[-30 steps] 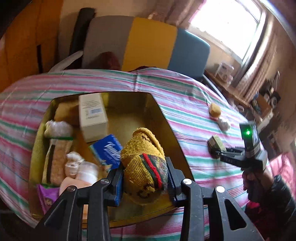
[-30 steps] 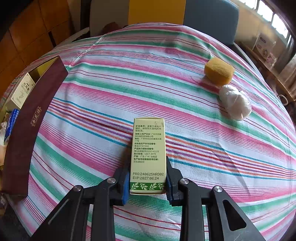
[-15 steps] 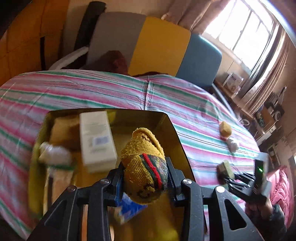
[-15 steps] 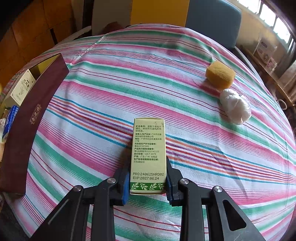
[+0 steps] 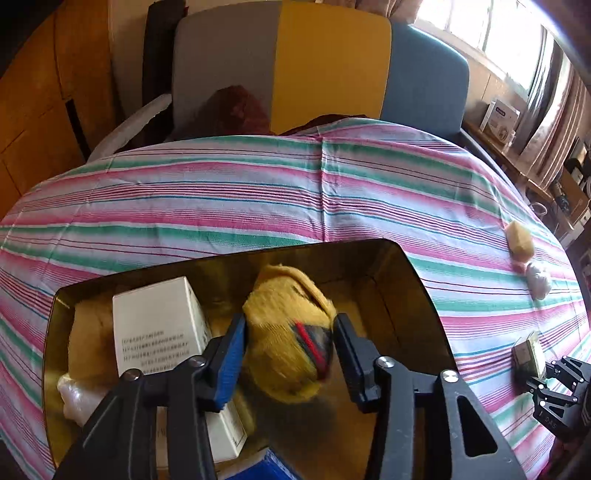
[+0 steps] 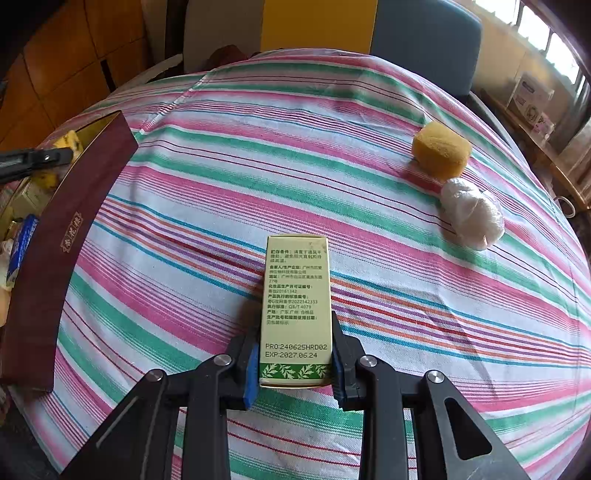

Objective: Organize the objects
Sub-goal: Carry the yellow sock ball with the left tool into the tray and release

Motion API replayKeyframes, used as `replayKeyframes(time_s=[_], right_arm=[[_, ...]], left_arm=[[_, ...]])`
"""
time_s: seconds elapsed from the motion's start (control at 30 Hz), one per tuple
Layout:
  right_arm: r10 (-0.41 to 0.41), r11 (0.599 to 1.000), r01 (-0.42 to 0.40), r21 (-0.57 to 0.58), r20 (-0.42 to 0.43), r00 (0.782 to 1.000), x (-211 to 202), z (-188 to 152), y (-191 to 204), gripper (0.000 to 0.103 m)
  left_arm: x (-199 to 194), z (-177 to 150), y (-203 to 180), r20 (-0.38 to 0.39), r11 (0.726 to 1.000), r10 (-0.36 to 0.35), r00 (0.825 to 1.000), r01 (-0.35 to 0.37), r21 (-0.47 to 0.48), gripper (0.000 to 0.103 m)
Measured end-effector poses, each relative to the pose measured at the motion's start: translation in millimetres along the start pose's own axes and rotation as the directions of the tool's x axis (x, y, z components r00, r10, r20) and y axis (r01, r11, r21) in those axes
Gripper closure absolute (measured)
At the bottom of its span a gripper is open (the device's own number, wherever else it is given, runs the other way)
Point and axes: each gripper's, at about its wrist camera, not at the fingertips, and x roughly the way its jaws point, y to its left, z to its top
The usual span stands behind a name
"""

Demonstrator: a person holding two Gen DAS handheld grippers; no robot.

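A striped cloth (image 6: 258, 155) in pink, green and white covers the worktop. Behind the worktop stands a sofa (image 5: 332, 62) with grey, yellow and blue back panels. Left of the sofa are orange wood panels (image 5: 44, 110). Right of it, a bright window (image 5: 491, 33) with curtains (image 5: 554, 110) lights a cluttered shelf (image 5: 517, 147).

The yellow knitted sock with red stripe (image 5: 291, 347) between the fingers is motion-blurred; the blue packet (image 5: 275, 467) below gets cut off.
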Motion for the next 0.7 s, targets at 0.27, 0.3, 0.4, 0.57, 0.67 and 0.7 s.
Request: replayKeyframes(time_s=[0.27,0.3,0.4,0.57,0.67,0.7], right_arm=[[0.002,1.0,-0.002,0.001,0.005,1.0,0.1,0.1,-0.2,0.072],[0.001,1.0,-0.001,-0.001,0.005,1.0,0.1,0.1,0.1,0.072],[0.0,1.0,0.0,-0.004,0.007,1.0,0.1,-0.3,0.6,0.072],[-0.008,1.0,0.008,-0.013,0.01,1.0,-0.5,-0.1,1.9,0.072],[-0.016,1.0,0.016,-0.018,0.014,1.0,-0.9,-0.6,3.2,0.072],[-0.018,1.0,0.018,-0.019,0.016,1.0,-0.9,-0.7,3.2,0.073]], left_arm=[[-35.1,-10.1,11.4,0.06,0.999,0.024,0.998,-0.021,-0.039,0.051],[-42.6,-13.2,12.9,0.07,0.999,0.026,0.997,-0.023,-0.04,0.051],[-71.4,-29.0,16.1,0.107,0.999,0.041,0.993,-0.037,-0.038,0.051],[-103.4,-57.9,15.2,0.139,0.999,0.053,0.989,-0.052,-0.009,0.051],[-118.8,-73.0,14.2,0.154,0.998,0.058,0.986,-0.058,-0.002,0.051],[-122.4,-76.6,13.4,0.161,0.998,0.064,0.985,-0.066,0.003,0.051]])
